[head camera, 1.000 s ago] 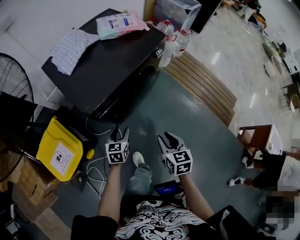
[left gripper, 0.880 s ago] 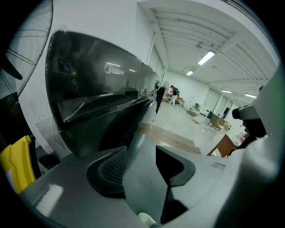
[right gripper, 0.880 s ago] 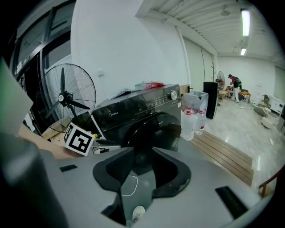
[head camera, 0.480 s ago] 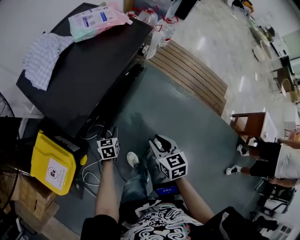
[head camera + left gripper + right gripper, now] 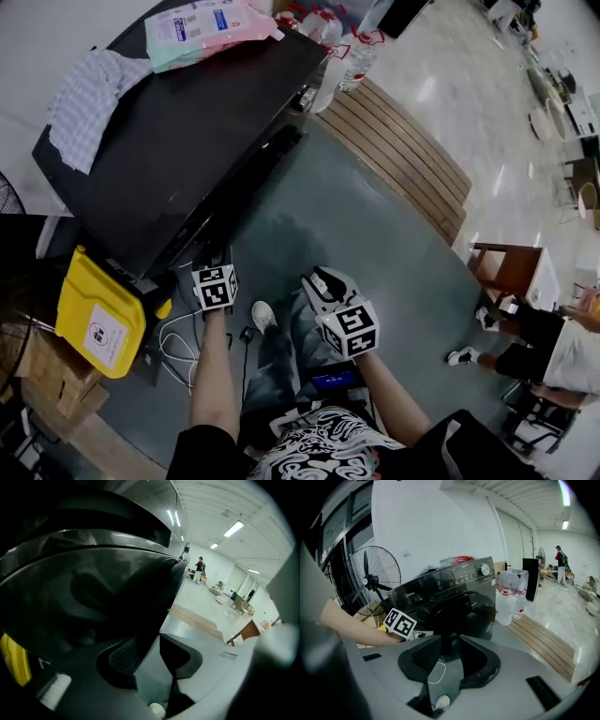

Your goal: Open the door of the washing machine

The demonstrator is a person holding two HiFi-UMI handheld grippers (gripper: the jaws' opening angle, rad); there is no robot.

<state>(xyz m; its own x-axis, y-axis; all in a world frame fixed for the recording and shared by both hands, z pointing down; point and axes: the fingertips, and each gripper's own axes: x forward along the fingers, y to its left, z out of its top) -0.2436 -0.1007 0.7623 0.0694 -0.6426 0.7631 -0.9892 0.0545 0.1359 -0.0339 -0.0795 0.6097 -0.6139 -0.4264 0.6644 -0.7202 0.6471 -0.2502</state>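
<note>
Reaching in at the low front of the black washing machine (image 5: pixel 178 141), the left gripper (image 5: pixel 214 258) is pointing steeply down at the round dark door (image 5: pixel 93 592). The door is filling most of the left gripper view and is lying closed against the machine's front. The jaws have just been closing and are standing partly apart. The door's dark right edge is running down into the gap beside the left pad, with grey floor showing through the rest. Whether that pad is touching the edge cannot be told.

The right gripper (image 5: pixel 325 281) is hanging to the right, over the grey floor mat (image 5: pixel 375 234) and apart from the machine. Its jaws are standing moderately wide with nothing between them.

The machine is standing at the far left, with a checked cloth (image 5: pixel 89 94) and a pink and green package (image 5: pixel 206 21) lying on its top. Clear water bottles (image 5: pixel 361 56) are standing just past its far right corner, beside a slatted wooden platform (image 5: pixel 403 159). A yellow container (image 5: pixel 94 314) is sitting at the near left, beside the machine. A white shoe (image 5: pixel 264 316) is showing between the two grippers.
</note>
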